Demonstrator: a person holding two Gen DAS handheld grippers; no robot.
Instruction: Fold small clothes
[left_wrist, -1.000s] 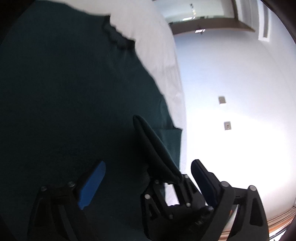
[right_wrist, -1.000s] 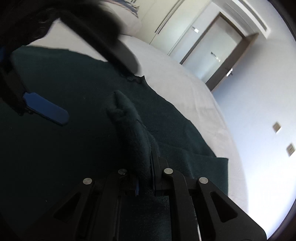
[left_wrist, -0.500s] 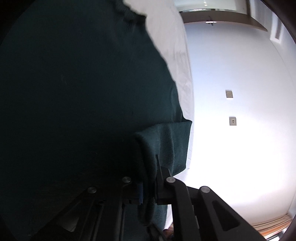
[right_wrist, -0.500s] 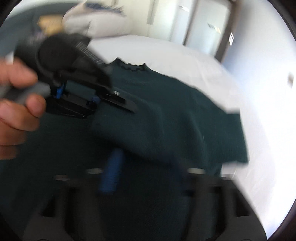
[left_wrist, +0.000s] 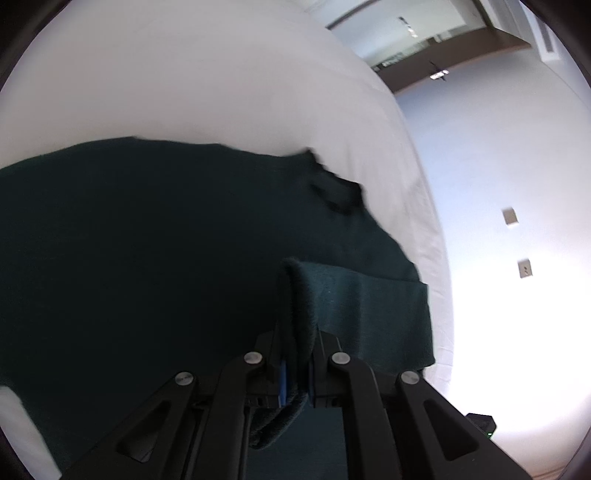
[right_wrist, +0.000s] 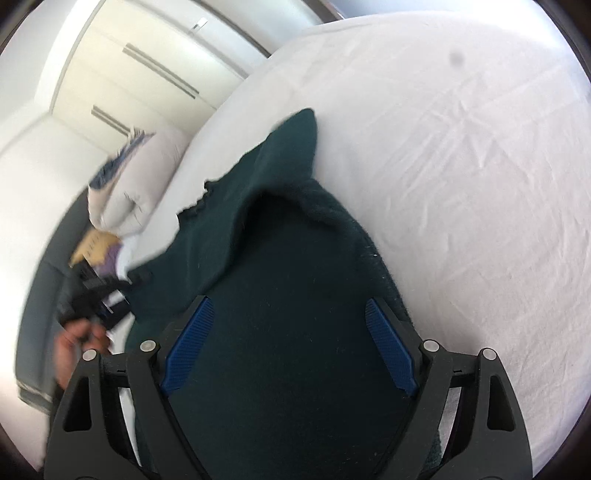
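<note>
Dark green sweater (left_wrist: 155, 258) lies spread on a white bed sheet (left_wrist: 221, 74), filling the lower left half of the left wrist view. Its frilled neckline (left_wrist: 336, 188) shows at about 2 o'clock from the garment's middle, blurred, shape hard to read.

Left gripper (left_wrist: 297, 354): jaws clenched on a fold of the sweater. A doubled ridge of the knit stands up between the black fingers (left_wrist: 343, 373) and runs away toward 1 o'clock, ending at a straight hem near the sheet's edge. Only a thin sliver of blue pad shows; the rest is buried in cloth. Lower part of the pinched fold hangs below the jaws, cut off by the gripper body.

Right gripper (right_wrist: 288, 325): jaws wide apart, released, blue pads (right_wrist: 188, 343) both bare. The sweater lies under and between them, pads not pressing on it. From there the garment stretches toward 11 o'clock, with a raised fold and a pointed corner at 12 o'clock. Bottom of the garment is hidden behind the gripper frame.

At 9 o'clock in the right wrist view: a hand (right_wrist: 74, 343) gripping a black device, heavily blurred; cannot tell from this view how its jaws stand. Above it, a pale pillow (right_wrist: 136, 181) with a striped edge, and a wardrobe (right_wrist: 122, 62) behind. Small coloured items by the pillow are too smeared to identify.
</note>
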